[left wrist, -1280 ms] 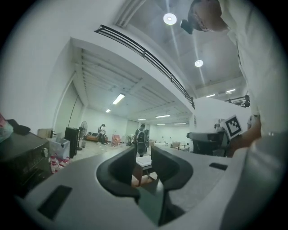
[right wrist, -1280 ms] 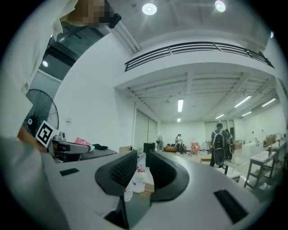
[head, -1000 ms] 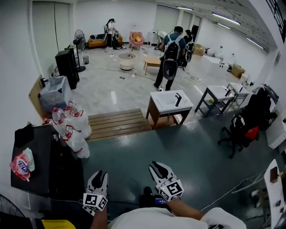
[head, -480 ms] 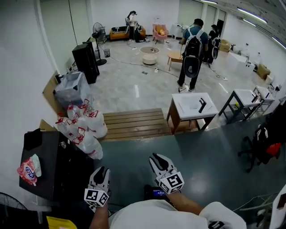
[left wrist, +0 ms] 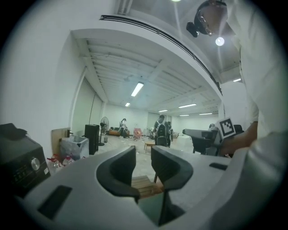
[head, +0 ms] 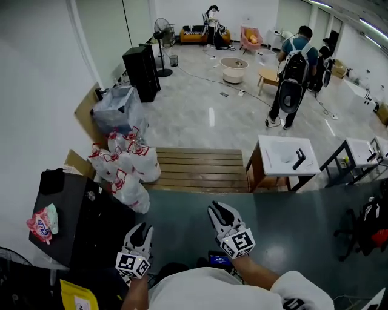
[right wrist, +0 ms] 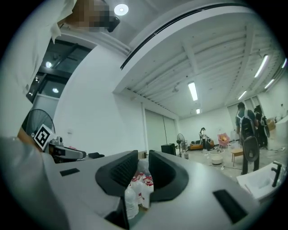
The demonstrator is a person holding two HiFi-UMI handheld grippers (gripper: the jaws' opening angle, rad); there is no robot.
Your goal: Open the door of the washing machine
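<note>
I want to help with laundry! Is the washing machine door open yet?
Not yet. Nothing looks done. In hand: the left gripper and right gripper hover empty, fingers apart. Left: reach the black machine, probably the washer, and open its door.

- The hall was evenly bright under ceiling strip lights (left wrist: pixel 138 89), and shadows were soft.
- A round lamp (right wrist: pixel 121 9) glared overhead.
- Both gripper views bulged fisheye-fashion, with black vignetted corners and slightly soft detail.

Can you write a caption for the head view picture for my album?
Open, empty left tongs and right tongs held above a dark floor near white bags.
</note>
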